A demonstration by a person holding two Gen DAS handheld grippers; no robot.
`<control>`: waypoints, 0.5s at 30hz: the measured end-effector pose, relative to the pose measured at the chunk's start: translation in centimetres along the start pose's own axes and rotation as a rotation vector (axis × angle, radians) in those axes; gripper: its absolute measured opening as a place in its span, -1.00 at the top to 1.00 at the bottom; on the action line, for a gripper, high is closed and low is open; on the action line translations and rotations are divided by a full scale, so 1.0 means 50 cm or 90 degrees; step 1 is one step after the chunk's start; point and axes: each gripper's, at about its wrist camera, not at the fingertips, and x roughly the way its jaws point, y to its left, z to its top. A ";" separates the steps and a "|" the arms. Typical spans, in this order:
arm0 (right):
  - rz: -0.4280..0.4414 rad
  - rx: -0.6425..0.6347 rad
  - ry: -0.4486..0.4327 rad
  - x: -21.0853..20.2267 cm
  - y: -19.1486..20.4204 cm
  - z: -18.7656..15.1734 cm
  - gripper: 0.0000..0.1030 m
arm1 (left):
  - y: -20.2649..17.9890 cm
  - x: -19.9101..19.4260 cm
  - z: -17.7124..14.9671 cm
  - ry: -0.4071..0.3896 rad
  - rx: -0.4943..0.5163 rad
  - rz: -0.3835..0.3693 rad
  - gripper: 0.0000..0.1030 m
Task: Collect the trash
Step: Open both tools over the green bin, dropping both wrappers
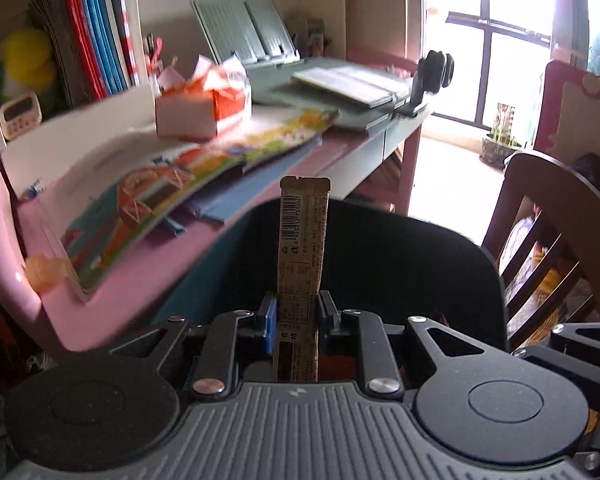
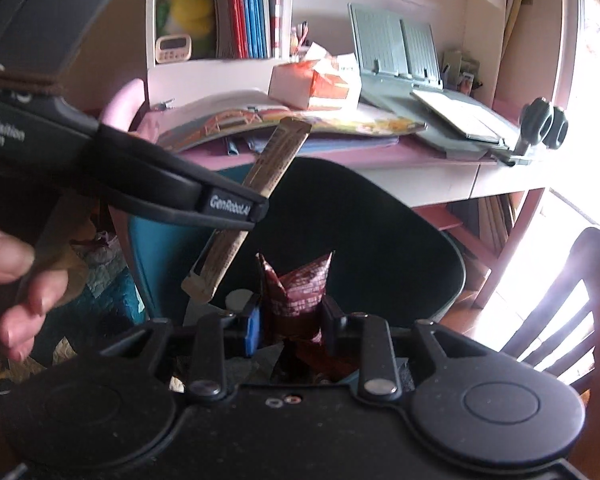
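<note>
Left gripper (image 1: 298,318) pinching tan stick wrapper (image 1: 303,236) low, jaws nearly closed. Right gripper (image 2: 294,320) clamping crumpled red wrapper (image 2: 296,288), jaws partly open. Both seeming light, thin, floppy, hanging over dark bin (image 2: 400,240).

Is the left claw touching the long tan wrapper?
Touching. The left wrist view shows the left claw pinching the tan wrapper on both sides, so it sticks straight up.

A picture book (image 1: 188,184) lies open on the pink desk (image 1: 148,276), beside what looks like a tissue box (image 1: 200,108).
</note>
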 end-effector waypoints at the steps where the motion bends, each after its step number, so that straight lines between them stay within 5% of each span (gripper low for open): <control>1: 0.000 0.000 0.005 0.005 -0.001 -0.001 0.43 | 0.000 0.008 -0.003 0.007 0.002 0.003 0.61; 15: -0.003 0.037 0.020 0.012 -0.021 -0.008 0.17 | -0.022 0.034 -0.032 0.054 0.005 0.003 0.50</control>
